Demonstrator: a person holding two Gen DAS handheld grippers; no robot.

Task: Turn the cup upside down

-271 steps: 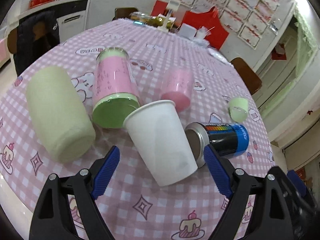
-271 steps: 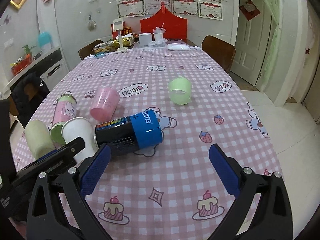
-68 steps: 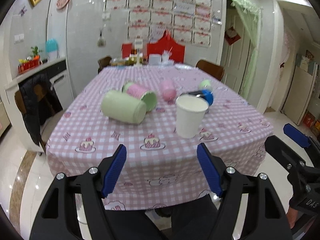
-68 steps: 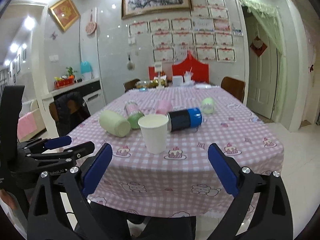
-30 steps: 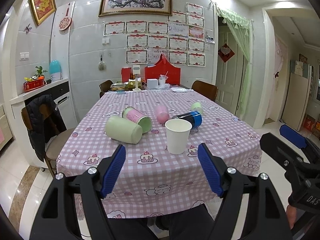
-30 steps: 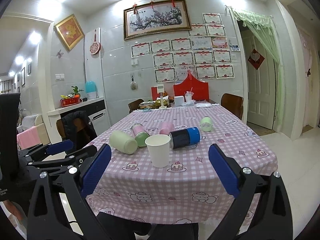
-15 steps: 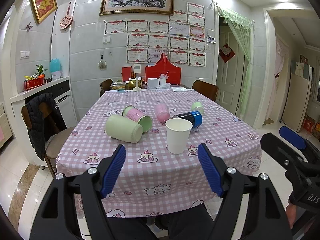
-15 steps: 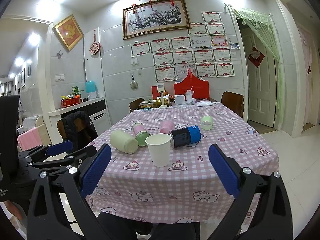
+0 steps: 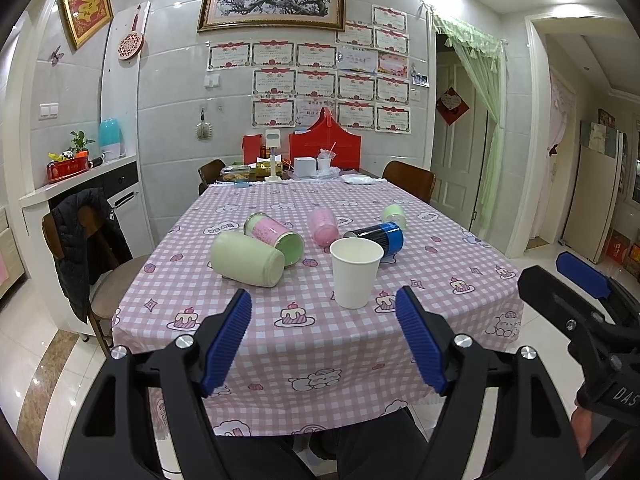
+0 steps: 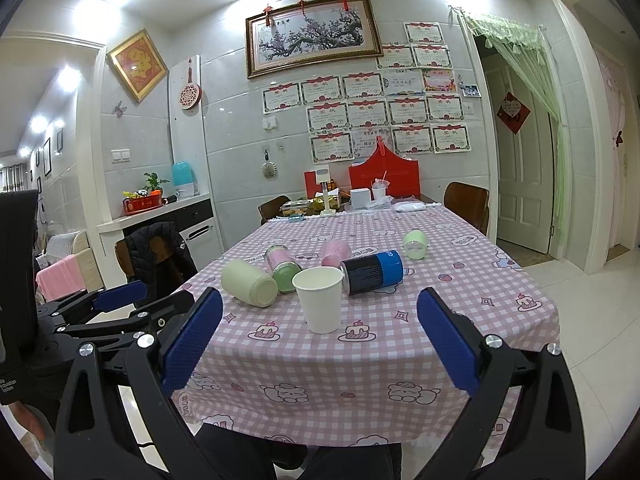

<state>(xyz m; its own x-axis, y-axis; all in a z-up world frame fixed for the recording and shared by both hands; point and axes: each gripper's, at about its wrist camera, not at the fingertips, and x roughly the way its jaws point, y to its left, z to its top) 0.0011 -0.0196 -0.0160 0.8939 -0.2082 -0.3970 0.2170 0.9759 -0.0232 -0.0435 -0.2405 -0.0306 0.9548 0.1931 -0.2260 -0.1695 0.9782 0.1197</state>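
Observation:
A white paper cup [image 9: 355, 271] stands upright, mouth up, near the front edge of the table with the pink checked cloth [image 9: 304, 344]. It also shows in the right wrist view [image 10: 320, 298]. My left gripper [image 9: 326, 332] is open and empty, well back from the table. My right gripper [image 10: 320, 338] is open and empty, also back from the table. Each gripper shows at the edge of the other's view.
Behind the white cup lie a pale green cup [image 9: 246, 259], a pink-and-green cup [image 9: 276, 234], a pink cup [image 9: 324, 226], a black-and-blue can [image 9: 378, 238] and a small green cup [image 9: 394, 214]. A chair with a black jacket [image 9: 86, 244] stands at the left.
Earlier the white cup lay on its side between my left gripper's fingers; it now stands upright. Both grippers have pulled far back from the table. In the last second almost nothing moved.

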